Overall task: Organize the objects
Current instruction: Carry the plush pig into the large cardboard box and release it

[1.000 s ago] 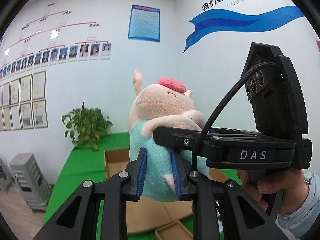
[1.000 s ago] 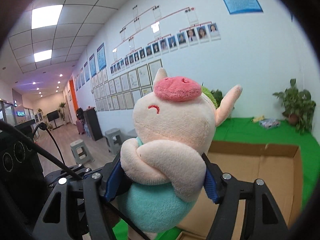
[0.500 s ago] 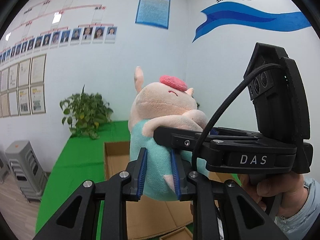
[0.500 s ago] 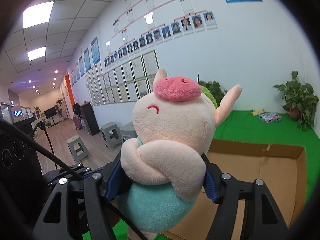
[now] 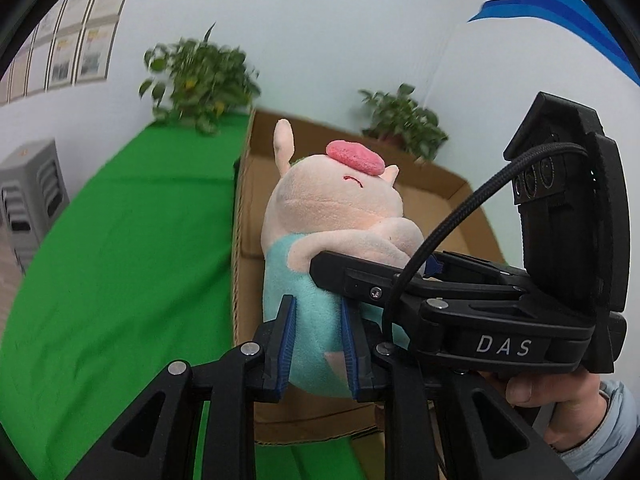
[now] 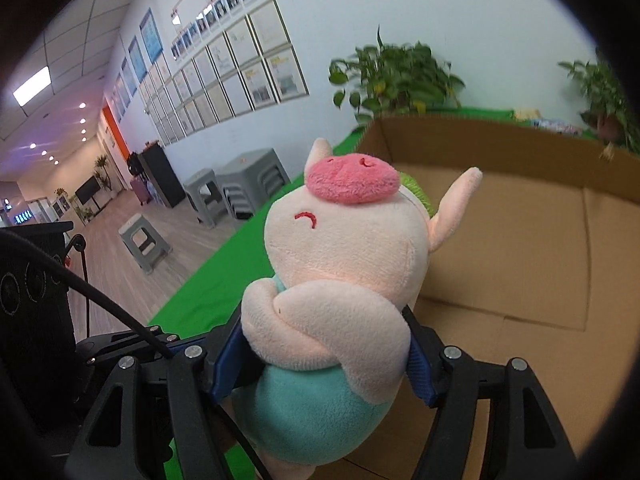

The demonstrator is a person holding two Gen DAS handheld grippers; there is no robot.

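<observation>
Both tongs have tipped downward since the earlier frames: the wall of framed photos has slid up out of the left wrist view, and the cardboard box (image 5: 448, 204) and green desk (image 5: 120, 248) now fill the space behind the toy. To the left of the left tongs (image 5: 316, 344) lies bare green desk, with a grey stool (image 5: 30, 196) past its edge. Those tongs stand narrow, their blue pads (image 5: 287, 344) pinching the teal lower body of the plush pig (image 5: 336, 216). Above and beyond the fingertips the pig sits upright, pink snout uppermost, in front of the open box. Just right of the left tongs, the right tongs (image 6: 320, 364) cross in from the side, held by a hand (image 5: 552, 396), and clamp the same pig at a wider span under its folded arms. Beyond them to the right is the box's brown interior, and two potted plants (image 6: 396, 76) stand past its far wall.
</observation>
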